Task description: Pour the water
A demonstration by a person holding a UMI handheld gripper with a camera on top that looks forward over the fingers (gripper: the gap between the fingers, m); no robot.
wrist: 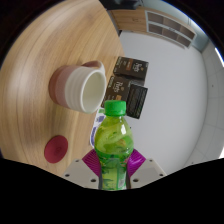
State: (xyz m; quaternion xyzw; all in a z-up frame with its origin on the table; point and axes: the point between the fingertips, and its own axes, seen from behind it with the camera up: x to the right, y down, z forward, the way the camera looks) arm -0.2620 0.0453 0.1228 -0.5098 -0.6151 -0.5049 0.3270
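The gripper (113,170) is clenched on a green plastic bottle with a green cap (113,140), tilted over the round wooden table (40,50) near its edge, toward the pink cup (78,88). The cap looks closed, so pouring may fail.

The green bottle (113,150) fills the gap between the gripper's (113,172) fingers, blocking the way straight ahead. Just beyond it the pink cup (78,87) lies tipped on the round wooden table (50,45), with two dark boxes (130,82) close beside it. Bare tabletop lies open past the cup, and a pink lid (56,150) sits near the bottle.
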